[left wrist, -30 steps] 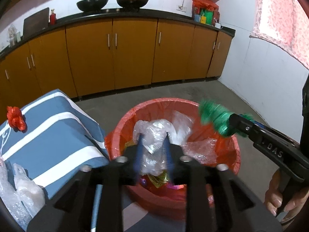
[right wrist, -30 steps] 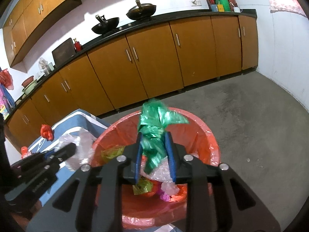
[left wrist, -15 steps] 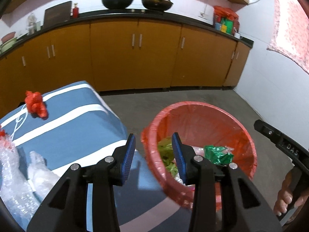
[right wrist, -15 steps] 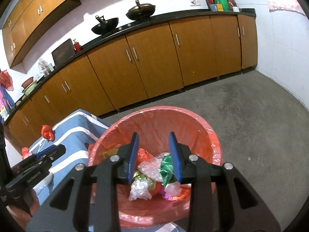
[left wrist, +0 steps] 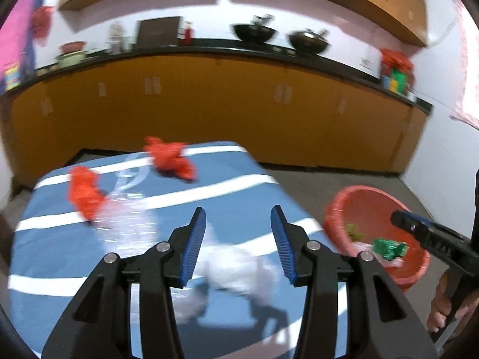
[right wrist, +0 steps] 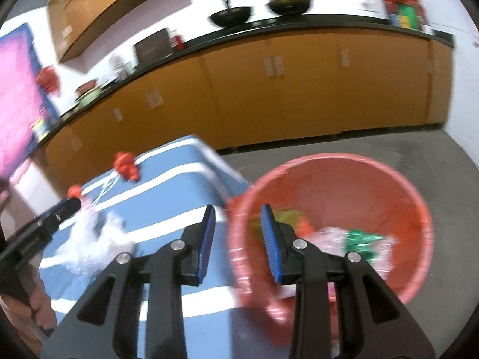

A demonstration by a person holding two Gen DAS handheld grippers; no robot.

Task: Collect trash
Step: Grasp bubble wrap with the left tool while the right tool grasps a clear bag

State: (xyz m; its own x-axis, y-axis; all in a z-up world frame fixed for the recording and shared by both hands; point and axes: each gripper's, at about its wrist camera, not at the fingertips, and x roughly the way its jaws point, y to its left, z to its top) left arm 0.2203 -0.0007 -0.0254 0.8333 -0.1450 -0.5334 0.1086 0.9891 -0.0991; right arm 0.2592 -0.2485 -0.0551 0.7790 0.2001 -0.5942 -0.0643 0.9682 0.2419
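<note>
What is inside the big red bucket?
The red bucket holds a crumpled green wrapper, clear plastic and some yellow-green scraps. Whatever lies underneath that pile is covered, and the blur hides small things.

Bright, motion-blurred fisheye views, dark corners.

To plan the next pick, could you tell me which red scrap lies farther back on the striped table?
The crumpled red plastic scrap near the table's far edge; the other lies nearer, leftward.

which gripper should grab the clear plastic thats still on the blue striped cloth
Left, probably. The left hand-held gripper is open and empty right over the clear plastic on the cloth. The right hand-held gripper, also open, points at the red bin rim.
</note>
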